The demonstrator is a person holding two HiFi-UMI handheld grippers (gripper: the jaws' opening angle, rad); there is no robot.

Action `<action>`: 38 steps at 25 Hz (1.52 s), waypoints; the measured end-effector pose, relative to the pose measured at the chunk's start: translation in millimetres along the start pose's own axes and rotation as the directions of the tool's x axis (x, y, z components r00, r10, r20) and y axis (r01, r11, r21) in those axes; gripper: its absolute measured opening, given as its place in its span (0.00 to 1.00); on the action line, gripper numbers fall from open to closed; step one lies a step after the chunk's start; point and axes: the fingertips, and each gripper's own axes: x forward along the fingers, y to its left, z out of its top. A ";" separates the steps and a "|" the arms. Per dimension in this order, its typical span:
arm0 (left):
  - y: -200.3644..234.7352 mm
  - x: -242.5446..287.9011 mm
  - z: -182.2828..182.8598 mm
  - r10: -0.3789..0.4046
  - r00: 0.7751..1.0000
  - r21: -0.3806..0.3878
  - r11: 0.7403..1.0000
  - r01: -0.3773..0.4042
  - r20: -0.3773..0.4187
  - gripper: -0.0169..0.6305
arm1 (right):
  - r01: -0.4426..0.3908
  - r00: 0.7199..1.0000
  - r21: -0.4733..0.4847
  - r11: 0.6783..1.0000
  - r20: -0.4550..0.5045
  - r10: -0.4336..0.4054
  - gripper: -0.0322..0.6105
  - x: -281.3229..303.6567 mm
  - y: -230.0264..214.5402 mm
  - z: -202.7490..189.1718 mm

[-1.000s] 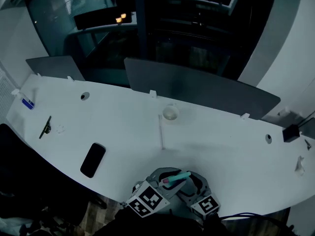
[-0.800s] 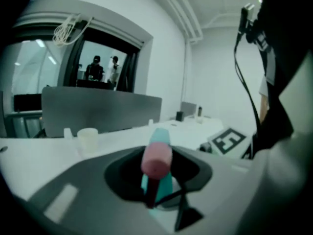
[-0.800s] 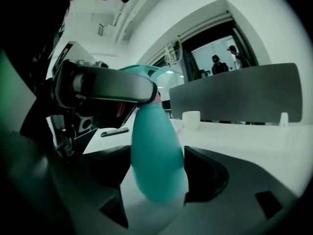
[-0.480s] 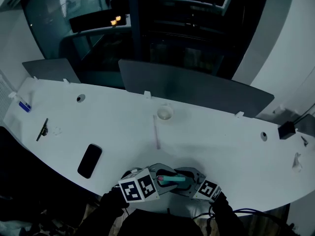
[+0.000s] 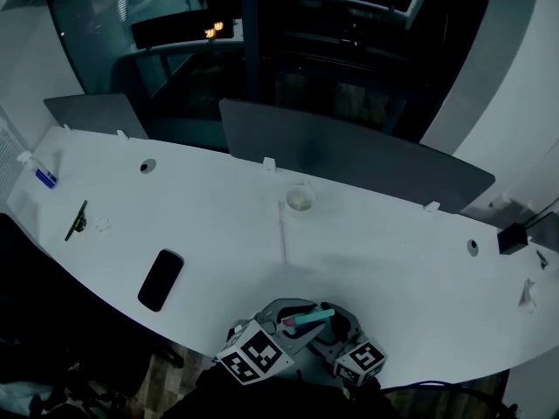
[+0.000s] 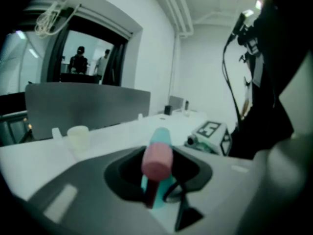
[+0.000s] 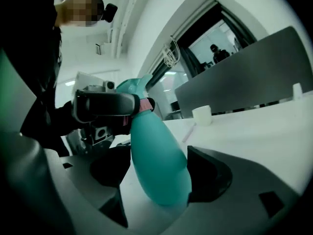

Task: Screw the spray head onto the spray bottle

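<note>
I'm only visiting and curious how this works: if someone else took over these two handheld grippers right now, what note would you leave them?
The left gripper is shut on the pink spray head, at the bottle's neck.
The right gripper is shut on the teal spray bottle, low on its body, over the near edge of the table.
Done: the head sits on the neck.
Left: screw it down tight. How far it is threaded cannot be seen.
</note>
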 end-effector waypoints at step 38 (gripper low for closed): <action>-17.3 -7.3 -15.4 -0.395 0.894 0.183 0.883 0.433 -0.210 0.23 | -0.548 0.811 -0.175 0.818 -0.348 0.470 0.58 -1.0 18.3 -13.0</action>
